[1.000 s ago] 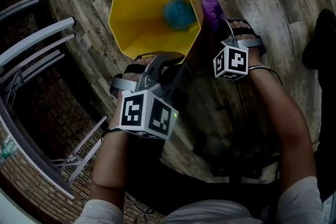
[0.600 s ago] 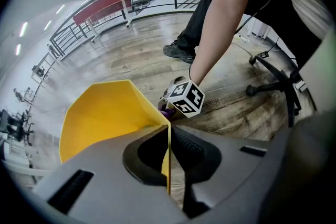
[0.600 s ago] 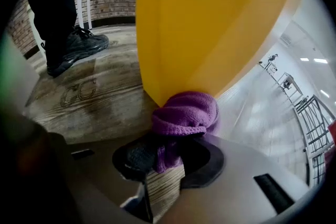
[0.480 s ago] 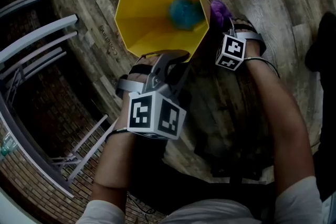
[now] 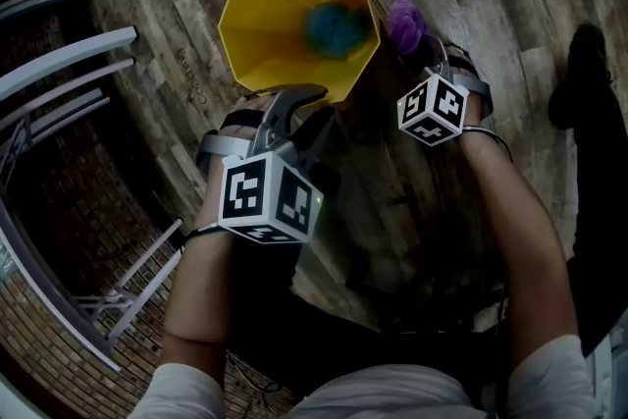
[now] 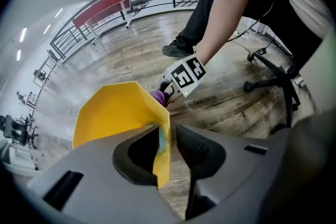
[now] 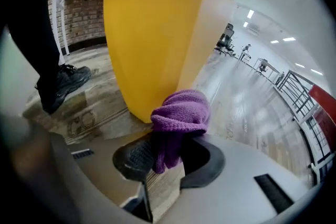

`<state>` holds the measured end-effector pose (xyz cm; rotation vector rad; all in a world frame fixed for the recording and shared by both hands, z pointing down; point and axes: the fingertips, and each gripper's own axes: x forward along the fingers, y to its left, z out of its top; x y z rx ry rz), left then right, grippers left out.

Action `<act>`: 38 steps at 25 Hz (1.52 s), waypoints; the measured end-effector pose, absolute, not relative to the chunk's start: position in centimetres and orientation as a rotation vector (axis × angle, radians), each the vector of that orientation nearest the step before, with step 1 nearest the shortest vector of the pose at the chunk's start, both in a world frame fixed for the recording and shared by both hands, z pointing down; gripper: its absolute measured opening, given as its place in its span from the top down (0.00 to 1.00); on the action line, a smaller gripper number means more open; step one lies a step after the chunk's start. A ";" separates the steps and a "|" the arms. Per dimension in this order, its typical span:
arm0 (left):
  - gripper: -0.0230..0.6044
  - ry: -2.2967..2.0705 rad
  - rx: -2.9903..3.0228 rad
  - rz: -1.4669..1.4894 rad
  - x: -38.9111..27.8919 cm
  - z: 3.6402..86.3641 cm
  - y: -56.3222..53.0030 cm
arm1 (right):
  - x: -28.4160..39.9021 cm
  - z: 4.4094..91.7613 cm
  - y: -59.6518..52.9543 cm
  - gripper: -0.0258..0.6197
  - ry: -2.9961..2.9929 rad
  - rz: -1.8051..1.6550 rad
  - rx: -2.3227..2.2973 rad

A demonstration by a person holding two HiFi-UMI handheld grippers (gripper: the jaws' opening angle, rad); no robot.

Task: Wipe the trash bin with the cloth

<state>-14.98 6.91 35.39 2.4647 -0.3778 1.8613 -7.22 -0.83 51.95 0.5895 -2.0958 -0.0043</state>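
Purple cloth (image 7: 181, 115) clenched in right gripper (image 7: 168, 157) fingers; left gripper (image 6: 170, 152) fingers just opening, yellow bin (image 6: 113, 113) rim between.

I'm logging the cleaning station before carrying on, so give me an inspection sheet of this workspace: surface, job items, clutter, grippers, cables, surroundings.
Surface: wooden plank floor with printed lettering.
Job's things: yellow trash bin standing upright on the floor; purple cloth close beside its outer wall.
Clutter: blue object inside the bin; what it is cannot be told.
Grippers: left gripper jaws have just been opening, straddling the bin's near rim without pressing it; right gripper shut on the cloth.
Cables: thin cable hanging by the person's leg.
Surroundings: metal railings, brick wall, office chair base.
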 end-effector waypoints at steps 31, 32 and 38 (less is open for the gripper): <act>0.94 -0.410 2.257 1.758 -14.1 38.0 6.9 | -9.0 36.4 3.0 0.79 -2.350 -0.204 0.848; 0.94 -0.409 2.265 1.749 -13.9 38.0 6.8 | -9.0 36.8 2.9 0.79 -2.344 -0.206 0.840; 0.94 -0.402 2.284 1.724 -13.5 37.9 6.8 | -9.0 38.6 2.6 0.79 -2.317 -0.196 0.814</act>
